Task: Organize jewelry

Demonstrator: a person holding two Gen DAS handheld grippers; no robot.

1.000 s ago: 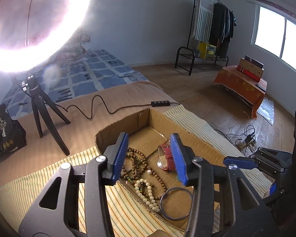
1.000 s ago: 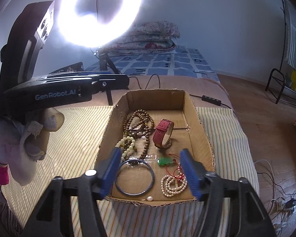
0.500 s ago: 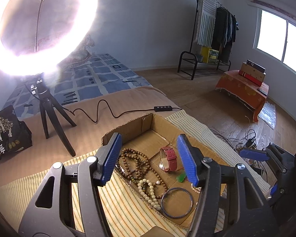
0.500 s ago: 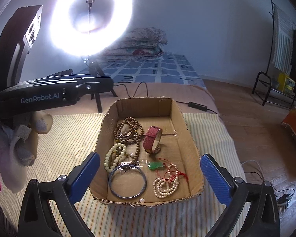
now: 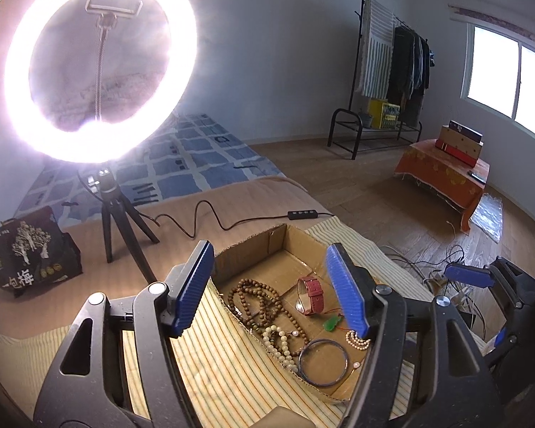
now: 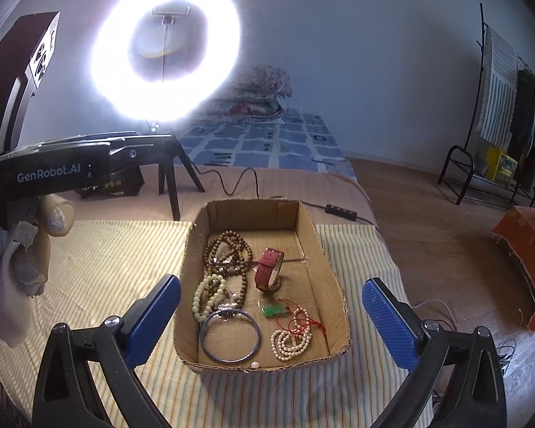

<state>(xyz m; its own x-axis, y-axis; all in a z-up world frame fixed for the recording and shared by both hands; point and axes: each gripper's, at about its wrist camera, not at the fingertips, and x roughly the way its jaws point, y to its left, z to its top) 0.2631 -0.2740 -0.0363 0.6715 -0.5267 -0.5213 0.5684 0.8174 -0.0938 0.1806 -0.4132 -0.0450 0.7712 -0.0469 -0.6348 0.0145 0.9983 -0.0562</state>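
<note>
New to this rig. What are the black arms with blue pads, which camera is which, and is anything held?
There is no robot: a person holds a two-finger gripper in each hand, with a fisheye camera on each looking along its blue-padded fingers. One picture is from the left gripper, the other from the right gripper. Both are open and hold nothing.

On the striped cloth stands a shallow cardboard box holding a brown bead necklace, a pale bead bracelet, a red-strapped watch, a metal bangle, a green pendant on red cord and a pearl bracelet. Behind it glows a ring light on a tripod.
</note>
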